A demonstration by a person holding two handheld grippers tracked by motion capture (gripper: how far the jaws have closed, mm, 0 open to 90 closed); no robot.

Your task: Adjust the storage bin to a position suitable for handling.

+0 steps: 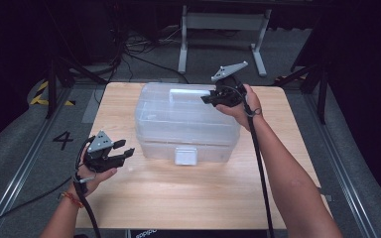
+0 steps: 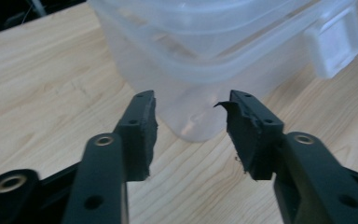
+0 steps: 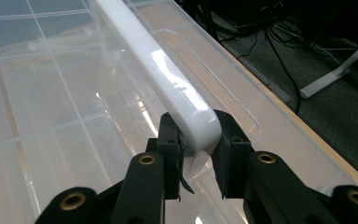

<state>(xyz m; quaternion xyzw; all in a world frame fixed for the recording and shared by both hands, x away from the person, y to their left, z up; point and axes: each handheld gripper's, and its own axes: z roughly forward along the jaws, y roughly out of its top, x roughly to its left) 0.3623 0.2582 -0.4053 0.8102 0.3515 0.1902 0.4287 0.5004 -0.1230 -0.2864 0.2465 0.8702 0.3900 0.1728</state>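
High view looks down on a wooden table point(image 1: 188, 198) with a big clear plastic box point(image 1: 186, 121) sitting in the middle. The box has a white handle point(image 1: 191, 92) on its lid and a white latch point(image 1: 185, 155) on the near side.

The right gripper point(image 1: 209, 98) is at the right end of the handle. In the right gripper view its jaws are squeezed on the rounded end of the handle point(image 3: 168, 88), one jaw on each side. The handle is long and runs straight away from the jaws across the lid.

The left gripper point(image 1: 124, 152) hangs just beside the box's near left corner, not touching it. Its jaws are apart with nothing between them. In the left gripper view the box corner point(image 2: 196, 121) is right ahead of the jaws and the latch point(image 2: 335, 42) is off to one side.

I think the right hand is the one ready to lift the handle, and the left is closer to the latch
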